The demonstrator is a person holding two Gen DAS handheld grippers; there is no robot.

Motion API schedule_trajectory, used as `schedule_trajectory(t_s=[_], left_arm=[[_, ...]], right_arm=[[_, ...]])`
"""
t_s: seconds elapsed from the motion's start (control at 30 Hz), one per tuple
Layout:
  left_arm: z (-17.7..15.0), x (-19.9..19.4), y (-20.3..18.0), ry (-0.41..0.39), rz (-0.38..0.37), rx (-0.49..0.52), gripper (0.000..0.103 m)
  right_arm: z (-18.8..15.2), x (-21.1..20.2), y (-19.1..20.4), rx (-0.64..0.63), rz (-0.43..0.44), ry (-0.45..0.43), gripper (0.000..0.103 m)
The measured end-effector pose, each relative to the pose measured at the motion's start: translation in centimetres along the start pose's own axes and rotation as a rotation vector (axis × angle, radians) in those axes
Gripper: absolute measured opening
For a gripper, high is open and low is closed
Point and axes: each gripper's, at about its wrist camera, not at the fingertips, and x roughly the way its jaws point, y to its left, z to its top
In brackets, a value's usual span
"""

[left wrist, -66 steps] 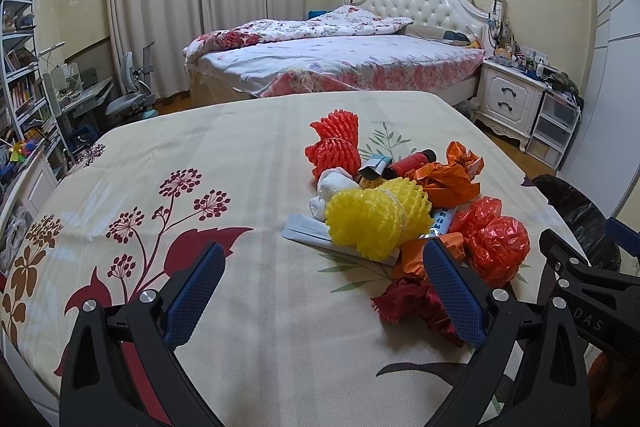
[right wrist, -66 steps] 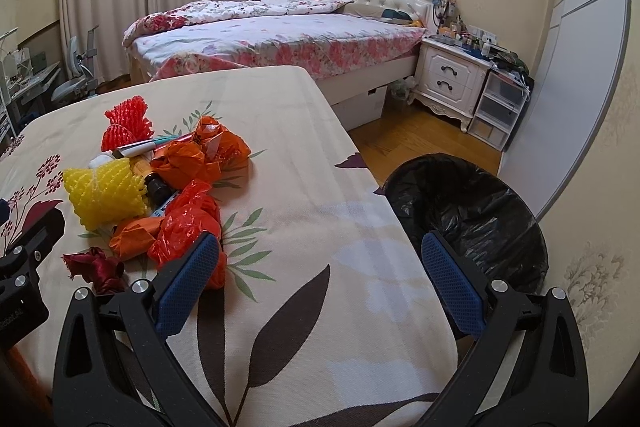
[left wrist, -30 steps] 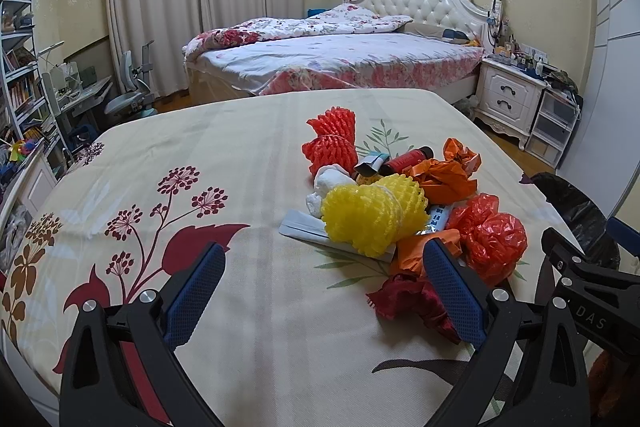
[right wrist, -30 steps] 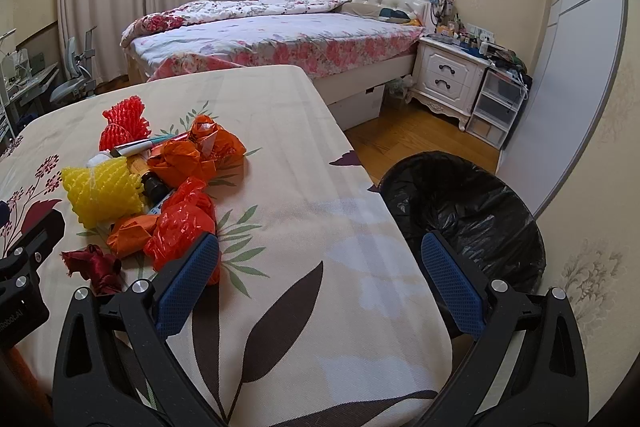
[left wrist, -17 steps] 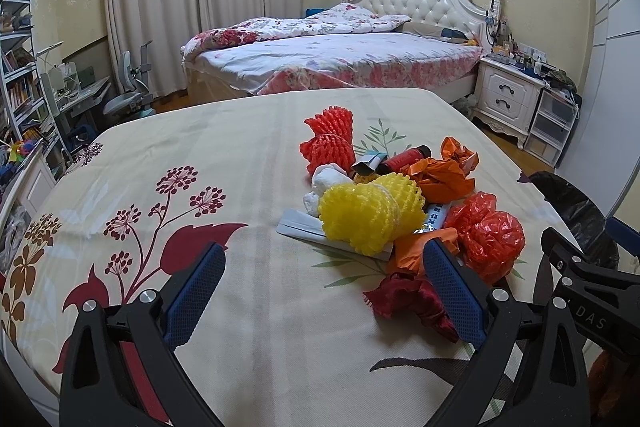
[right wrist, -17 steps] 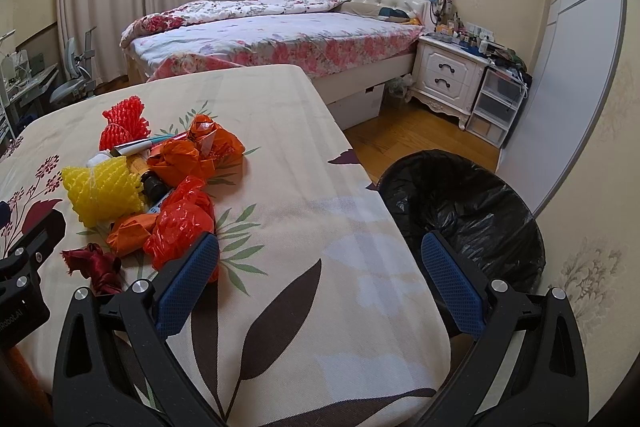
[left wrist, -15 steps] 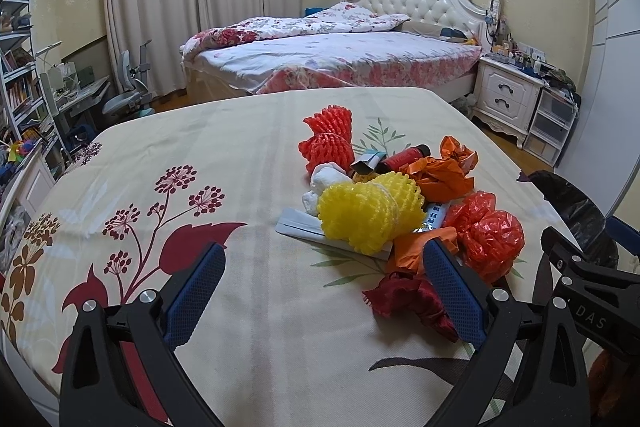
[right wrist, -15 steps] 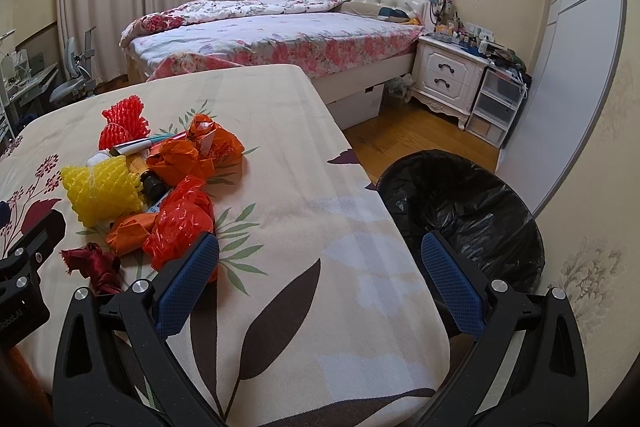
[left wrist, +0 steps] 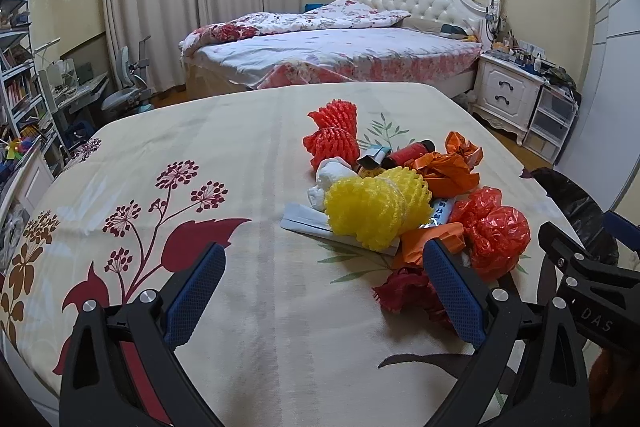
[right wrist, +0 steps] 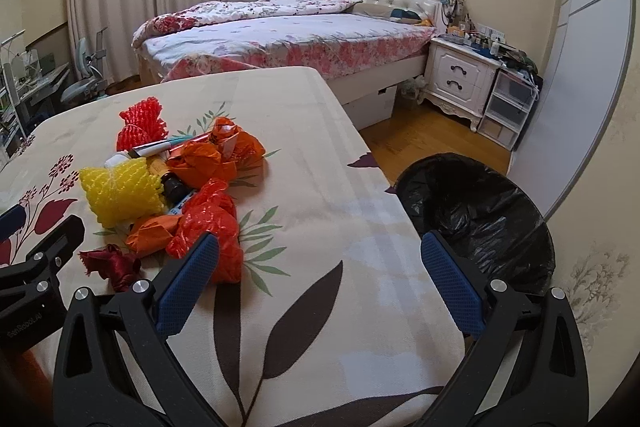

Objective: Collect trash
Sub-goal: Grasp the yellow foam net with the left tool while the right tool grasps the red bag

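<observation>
The trash (left wrist: 404, 199) lies heaped near the bench's (left wrist: 240, 155) right edge, beside the bin (right wrist: 476, 211) — light, crinkly, soft. Left gripper (left wrist: 324, 291) and right gripper (right wrist: 320, 283) both gape wide, empty; pinch a bunched fold.

One yellow foam net (left wrist: 376, 209), two red foam nets (left wrist: 332, 131), two orange bags (left wrist: 448, 169), one red bag (left wrist: 496, 231), one dark red cloth scrap (left wrist: 404, 289), one black-lined bin (right wrist: 476, 211).
</observation>
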Motion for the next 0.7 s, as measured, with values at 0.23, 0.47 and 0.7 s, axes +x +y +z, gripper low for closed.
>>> schedule_trajectory(t_s=[0.23,0.47,0.7], left_arm=[[0.2,0.2,0.7,0.005,0.006,-0.006,0.092],[0.0,0.6,2.0,0.030,0.027,-0.028,0.072],[0.0,0.4,2.1,0.033,0.010,-0.035,0.073]], right_arm=[[0.9,0.3,2.2,-0.035,0.069,0.003,0.087],[1.0,1.4,3.9,-0.058,0.118,0.041,0.075],[0.3,2.4,3.8,-0.040,0.197,0.111,0.038]])
